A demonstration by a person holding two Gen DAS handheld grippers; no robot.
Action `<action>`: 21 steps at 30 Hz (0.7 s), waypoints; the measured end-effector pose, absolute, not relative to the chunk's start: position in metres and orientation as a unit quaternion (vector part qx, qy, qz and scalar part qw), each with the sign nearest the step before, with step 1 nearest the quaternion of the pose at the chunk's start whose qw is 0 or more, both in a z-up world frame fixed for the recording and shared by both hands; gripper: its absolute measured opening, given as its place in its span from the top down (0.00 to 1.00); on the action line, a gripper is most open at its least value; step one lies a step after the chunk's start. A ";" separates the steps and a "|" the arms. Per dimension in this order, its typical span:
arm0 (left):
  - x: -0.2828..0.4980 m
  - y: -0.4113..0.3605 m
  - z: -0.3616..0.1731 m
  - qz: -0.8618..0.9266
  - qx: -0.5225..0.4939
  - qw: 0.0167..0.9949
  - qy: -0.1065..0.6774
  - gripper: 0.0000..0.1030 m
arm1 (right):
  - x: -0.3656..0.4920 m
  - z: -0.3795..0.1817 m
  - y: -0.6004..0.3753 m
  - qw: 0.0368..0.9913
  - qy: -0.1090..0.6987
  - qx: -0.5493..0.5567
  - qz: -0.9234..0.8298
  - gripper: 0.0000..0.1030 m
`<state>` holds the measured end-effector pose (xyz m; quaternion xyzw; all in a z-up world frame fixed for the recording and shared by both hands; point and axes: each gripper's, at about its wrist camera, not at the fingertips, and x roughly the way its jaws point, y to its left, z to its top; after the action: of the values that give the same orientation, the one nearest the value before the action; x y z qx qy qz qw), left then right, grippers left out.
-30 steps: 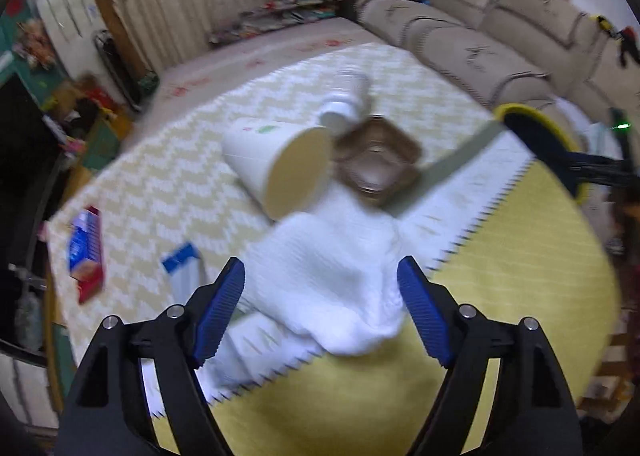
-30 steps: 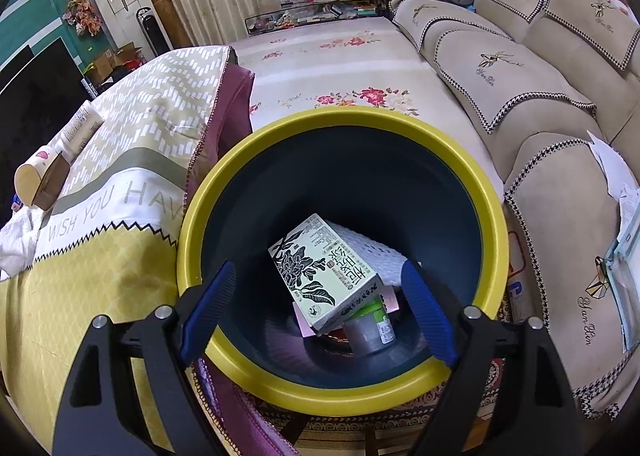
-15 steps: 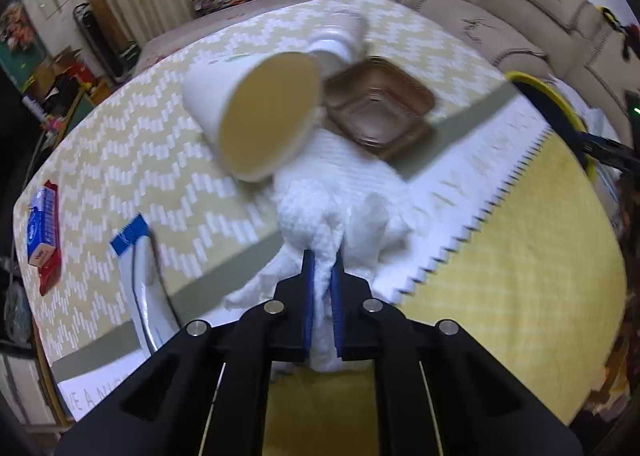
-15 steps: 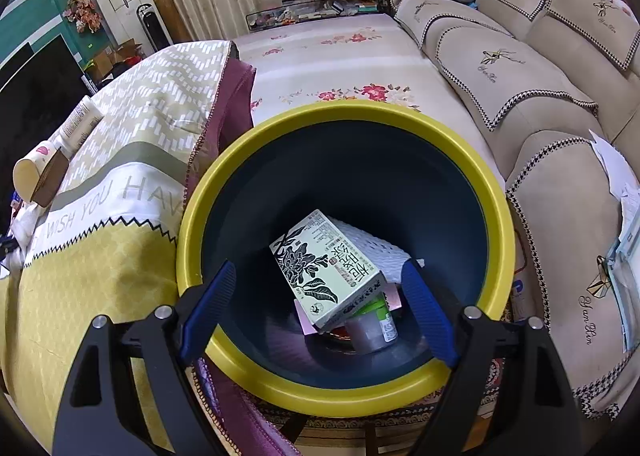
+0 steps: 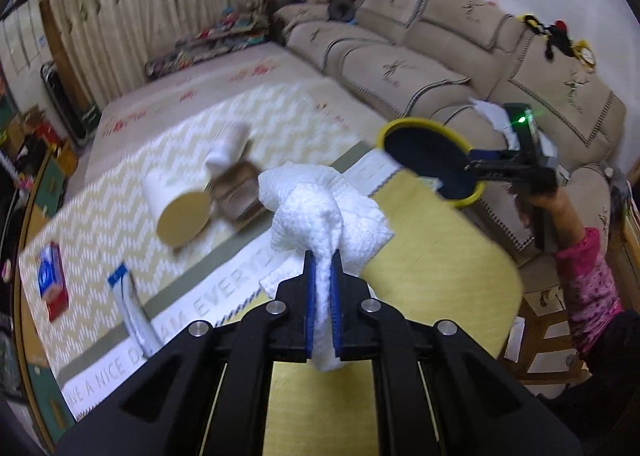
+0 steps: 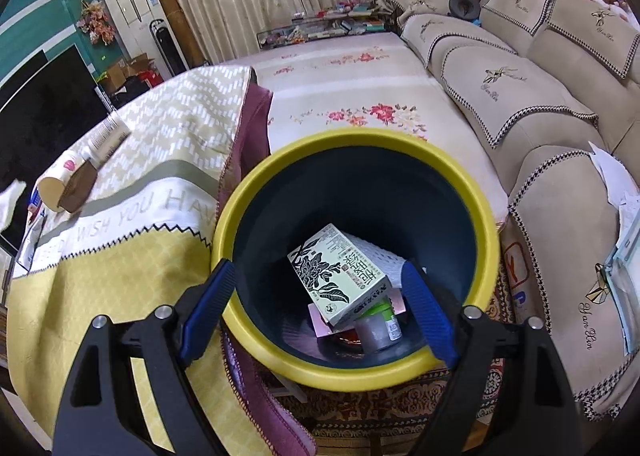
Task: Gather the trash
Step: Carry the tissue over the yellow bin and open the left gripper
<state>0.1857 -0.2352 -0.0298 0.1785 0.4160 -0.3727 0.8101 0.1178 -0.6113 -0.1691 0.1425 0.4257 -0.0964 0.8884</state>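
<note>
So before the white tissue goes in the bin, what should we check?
1. Left gripper pinching the white tissue: ok.
2. Tissue lifted clear of the table: ok.
3. Bin mouth uncovered: ok.
4. Room left above the carton inside: ok.
5. Right gripper out of the drop path: not ok, its open jaws hang over the bin.
6. Loose tissue corner clearing the rim: cannot tell.

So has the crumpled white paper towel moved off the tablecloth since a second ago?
Yes. The crumpled white paper towel, pinched in the left gripper, now hangs above the yellow tablecloth.
</note>
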 end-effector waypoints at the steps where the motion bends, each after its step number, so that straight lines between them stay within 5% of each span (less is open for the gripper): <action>1: 0.184 -0.245 -0.025 -0.382 0.180 0.808 0.410 0.93 | 0.115 -0.167 -0.613 0.889 0.424 0.143 -0.098 0.22; 21: 0.225 -0.547 -0.126 -0.462 0.221 0.729 0.454 0.92 | 0.016 -0.122 -0.654 0.892 0.388 0.107 -0.203 0.18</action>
<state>0.2254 -0.5470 -0.1258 0.2208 0.4542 -0.4620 0.7291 0.0155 -0.6543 -0.1216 0.1073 0.3884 -0.2027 0.8925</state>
